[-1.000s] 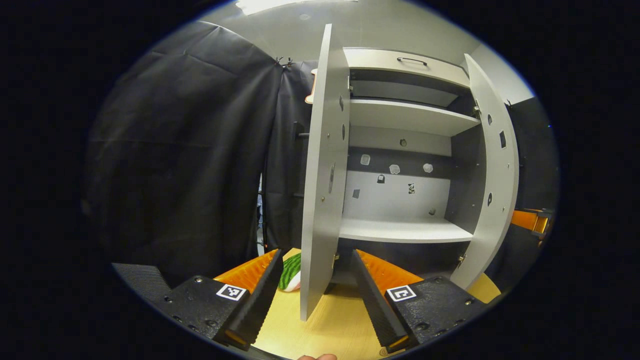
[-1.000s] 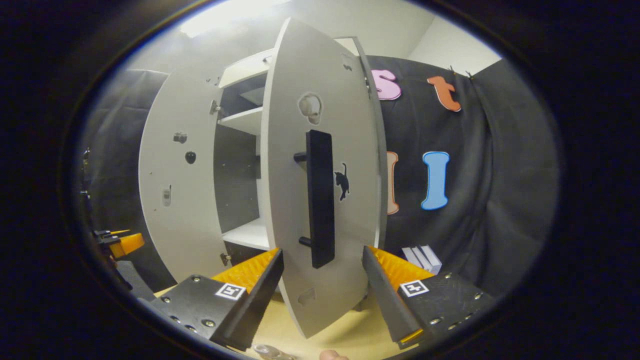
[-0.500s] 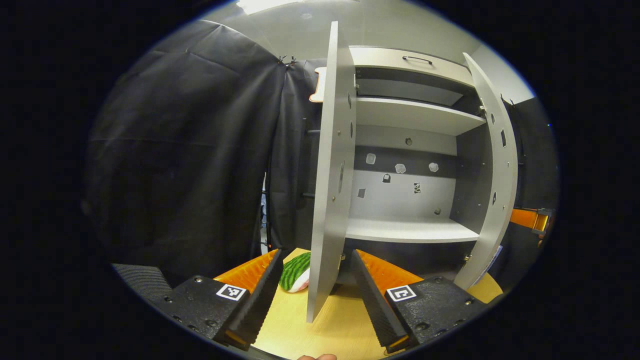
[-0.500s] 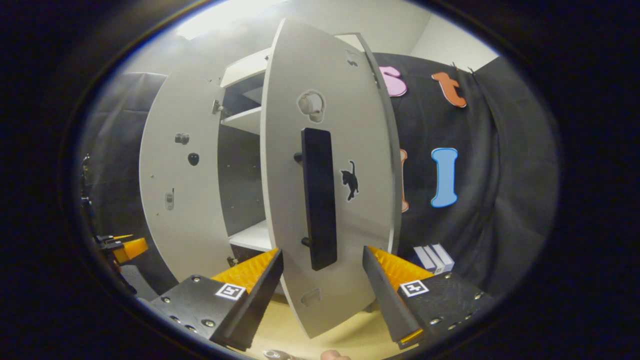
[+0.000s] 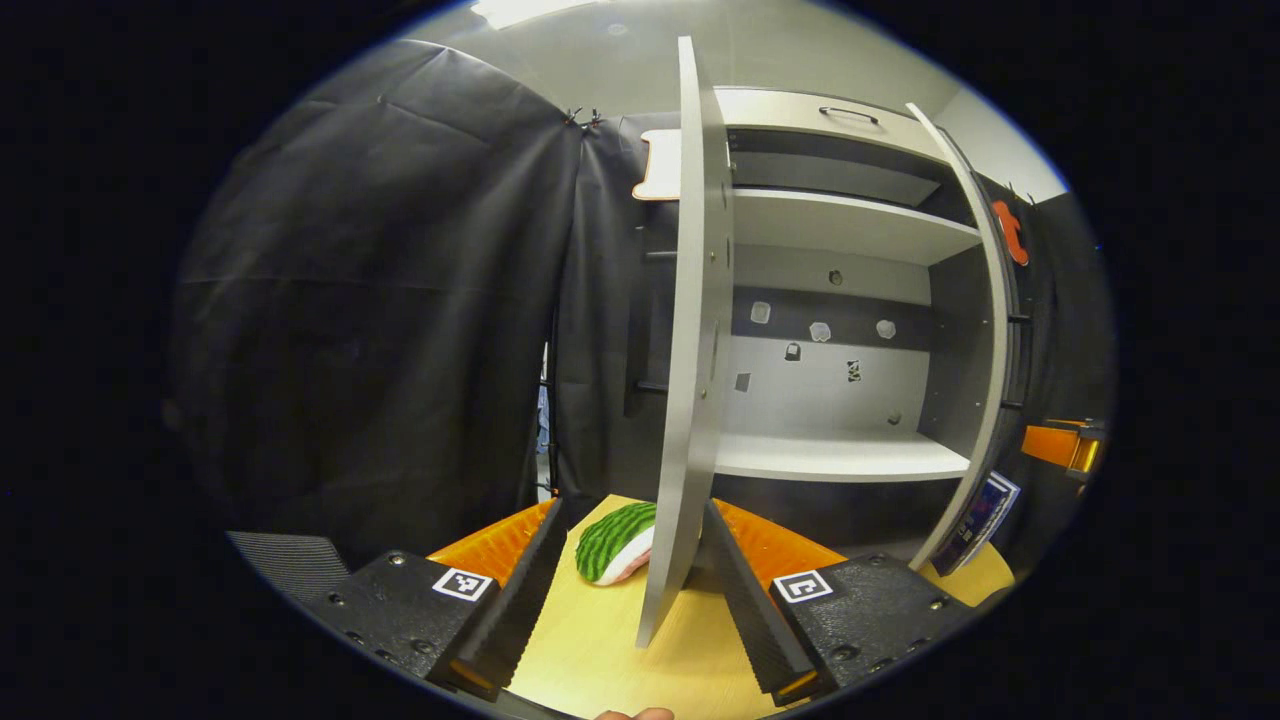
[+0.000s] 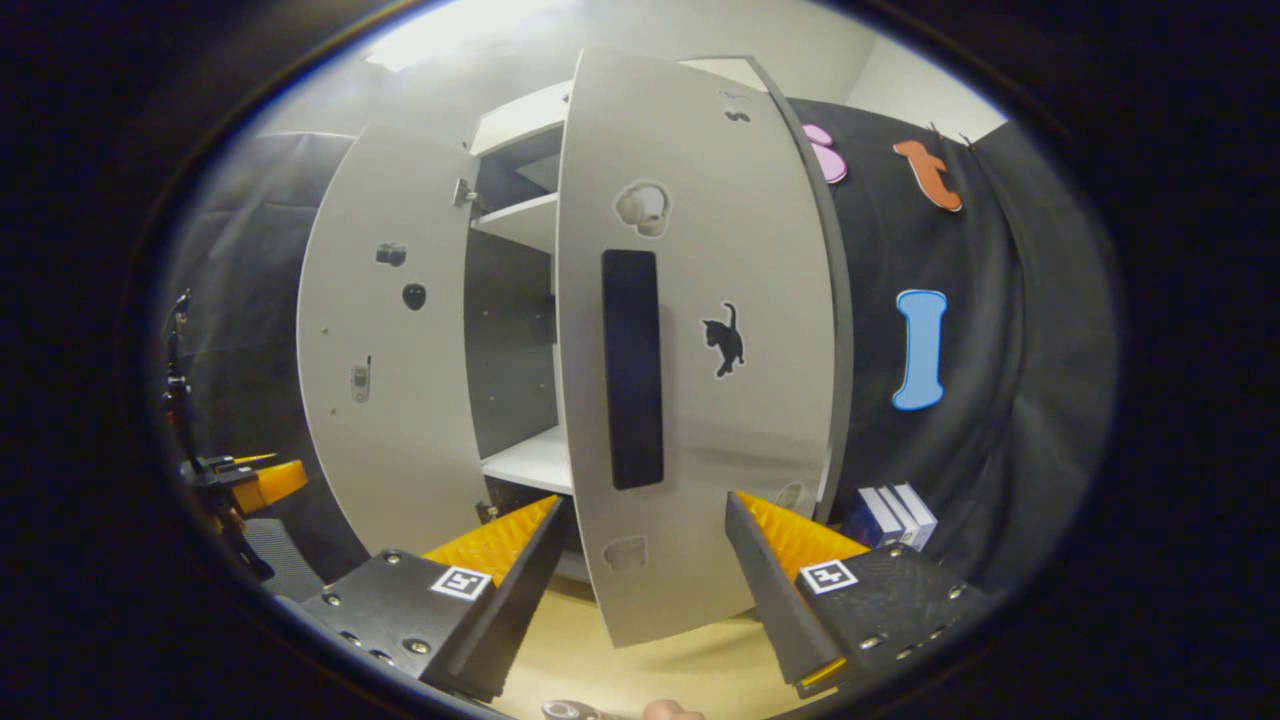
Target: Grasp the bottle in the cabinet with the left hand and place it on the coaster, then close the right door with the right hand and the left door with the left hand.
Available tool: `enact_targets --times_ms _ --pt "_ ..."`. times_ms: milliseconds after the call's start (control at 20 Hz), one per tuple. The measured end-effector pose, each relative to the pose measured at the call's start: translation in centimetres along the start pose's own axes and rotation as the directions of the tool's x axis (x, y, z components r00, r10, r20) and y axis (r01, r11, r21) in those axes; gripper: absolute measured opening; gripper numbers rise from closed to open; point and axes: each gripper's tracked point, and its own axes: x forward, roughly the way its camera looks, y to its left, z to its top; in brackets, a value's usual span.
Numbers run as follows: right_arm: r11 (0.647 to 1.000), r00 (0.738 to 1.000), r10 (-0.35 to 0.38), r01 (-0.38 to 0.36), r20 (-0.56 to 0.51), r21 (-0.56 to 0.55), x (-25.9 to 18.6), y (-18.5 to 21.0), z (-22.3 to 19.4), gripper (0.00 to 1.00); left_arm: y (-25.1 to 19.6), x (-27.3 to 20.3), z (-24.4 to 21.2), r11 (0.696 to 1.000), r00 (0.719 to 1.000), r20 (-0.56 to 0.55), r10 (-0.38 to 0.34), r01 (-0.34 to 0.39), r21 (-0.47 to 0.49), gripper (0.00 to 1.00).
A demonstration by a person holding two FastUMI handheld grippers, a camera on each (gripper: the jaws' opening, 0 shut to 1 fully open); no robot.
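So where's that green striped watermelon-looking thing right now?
In the left gripper view the watermelon slice lies on the wooden table, just left of the left door.

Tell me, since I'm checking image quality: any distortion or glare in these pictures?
Left gripper view: the fisheye bows the right door into an arc. Right gripper view: both doors bulge outward, and the ceiling light blows out the top edge.

Staged demo booth, black cloth wall (image 5: 380, 300), lone cabinet (image 5: 840, 225)
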Motion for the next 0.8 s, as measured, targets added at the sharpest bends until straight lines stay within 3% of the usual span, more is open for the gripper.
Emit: enact_targets --times_ms 300,800 --pt "1.0 1.0 -0.01 0.01 -0.001 0.007 0.5 0.4 -0.2 0.96 0.3 0.6 -0.5 1.0 1.0 -0.013 0.008 -0.009 -0.003 0.87" --pt "0.999 0.999 -0.041 0.041 0.0 0.002 1.0 0.4 -0.4 0.93 0.8 2.3 -1.2 1.0 1.0 -0.027 0.004 -0.005 -0.009 0.87"
